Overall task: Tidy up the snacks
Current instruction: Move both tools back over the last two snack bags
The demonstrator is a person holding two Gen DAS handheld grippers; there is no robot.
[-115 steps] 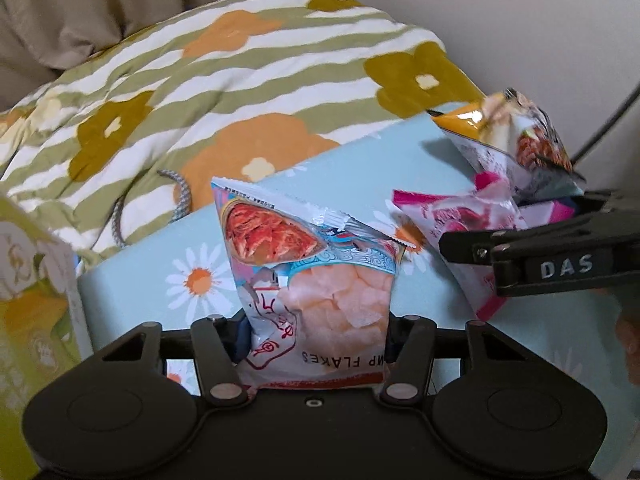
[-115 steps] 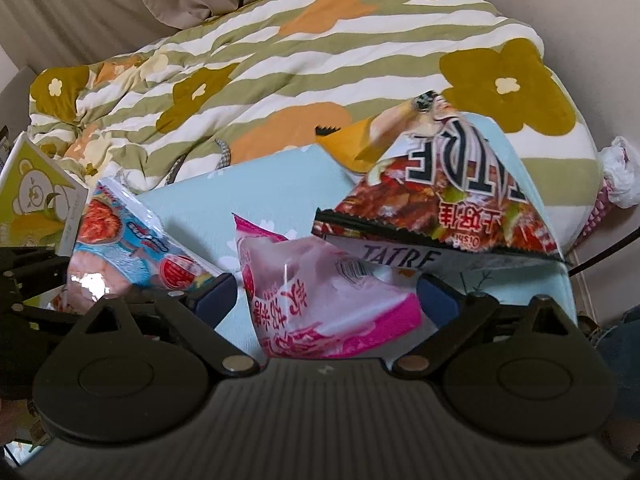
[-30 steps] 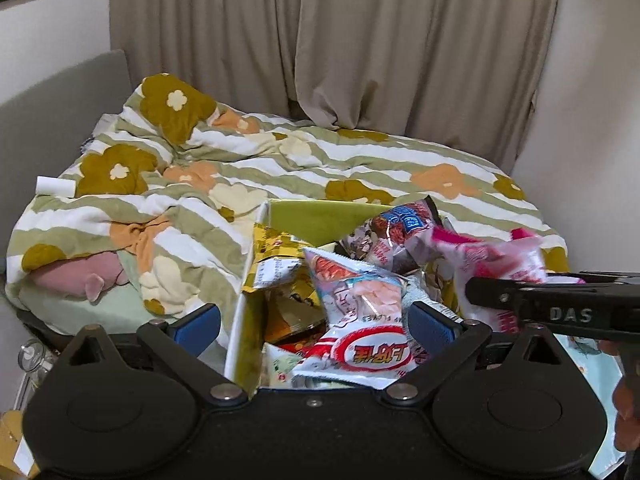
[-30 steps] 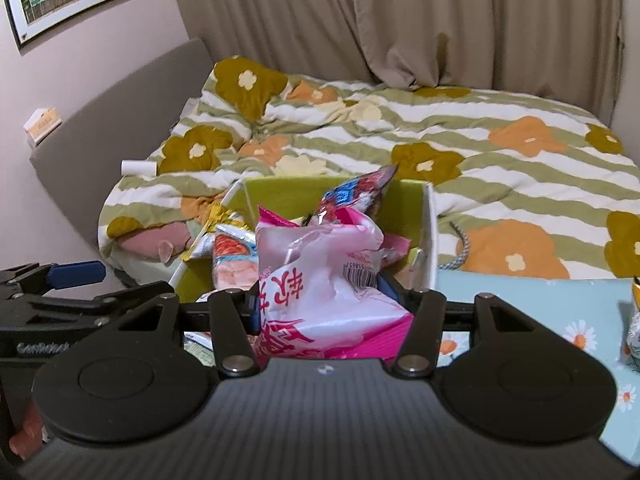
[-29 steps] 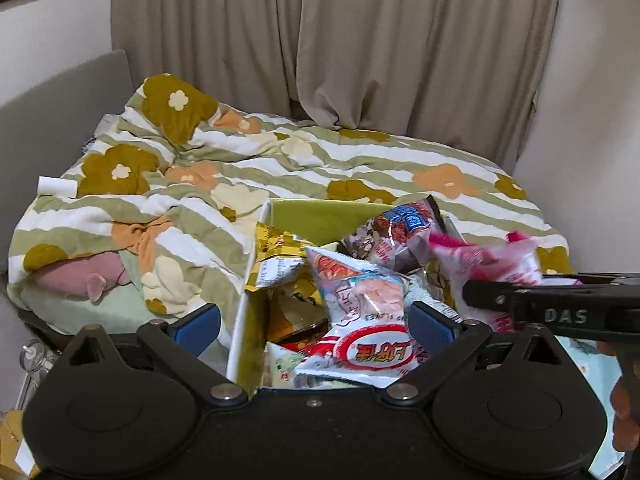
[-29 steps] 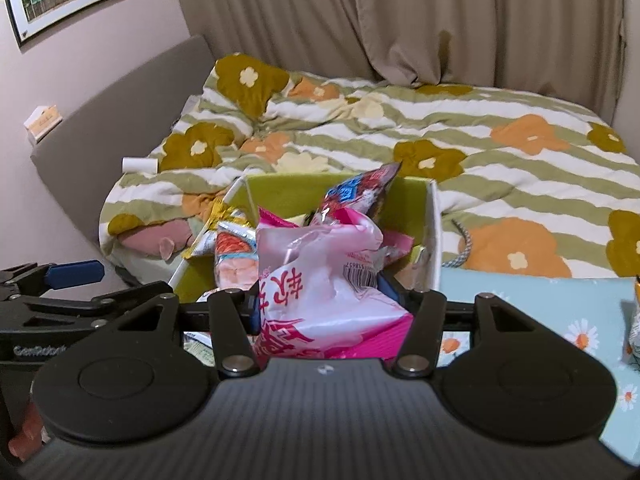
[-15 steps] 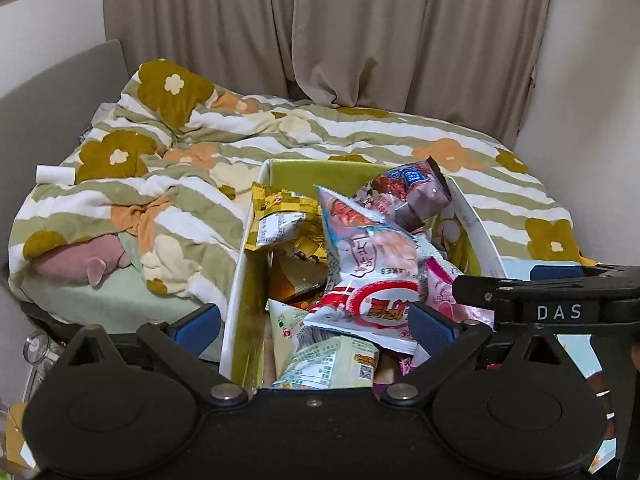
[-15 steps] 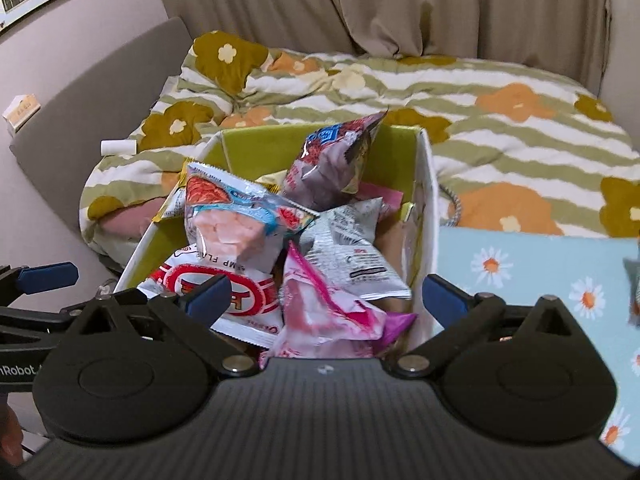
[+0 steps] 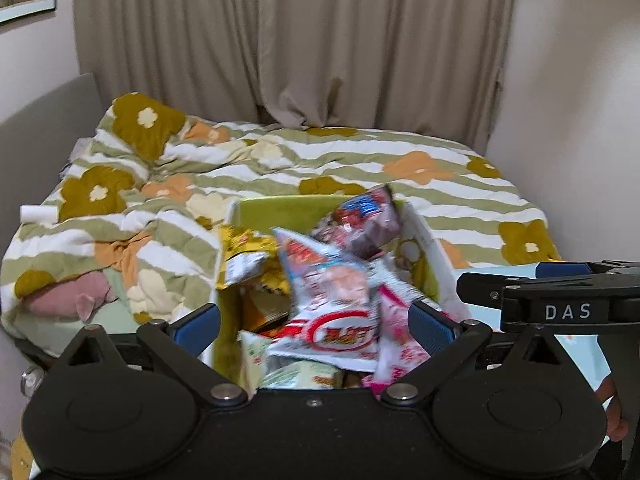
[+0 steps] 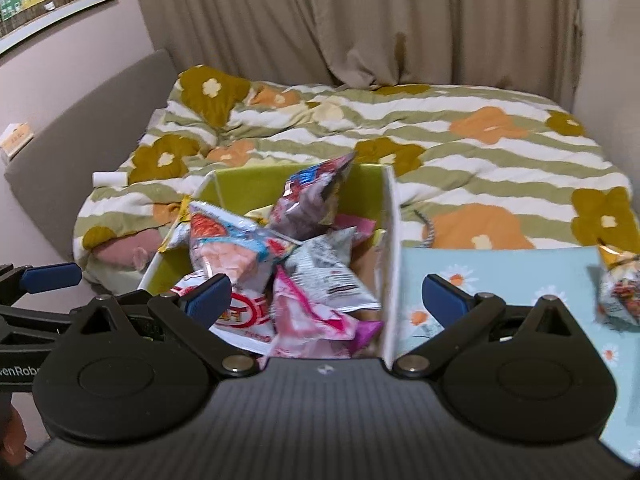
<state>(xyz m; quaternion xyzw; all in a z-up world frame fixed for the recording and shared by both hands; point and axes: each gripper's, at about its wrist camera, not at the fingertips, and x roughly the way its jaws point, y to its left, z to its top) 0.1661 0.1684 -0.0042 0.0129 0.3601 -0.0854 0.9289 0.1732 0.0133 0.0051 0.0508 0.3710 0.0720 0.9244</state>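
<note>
A green-lined box holds several snack bags. The shrimp flakes bag lies on top of the pile, and the pink bag lies at the near right of it. My left gripper is open and empty above the box's near end. My right gripper is open and empty over the box's right wall. A brown and silver snack bag lies on the light blue daisy-print surface at the far right.
The box stands next to a bed with a green-striped flowered quilt. Beige curtains hang behind. A grey headboard is at the left. The right gripper's body shows in the left wrist view.
Both grippers carried their bags from the blue surface to the box and opened. The shrimp flakes bag and the pink bag now lie in the box. Both grippers have drawn back a little.
</note>
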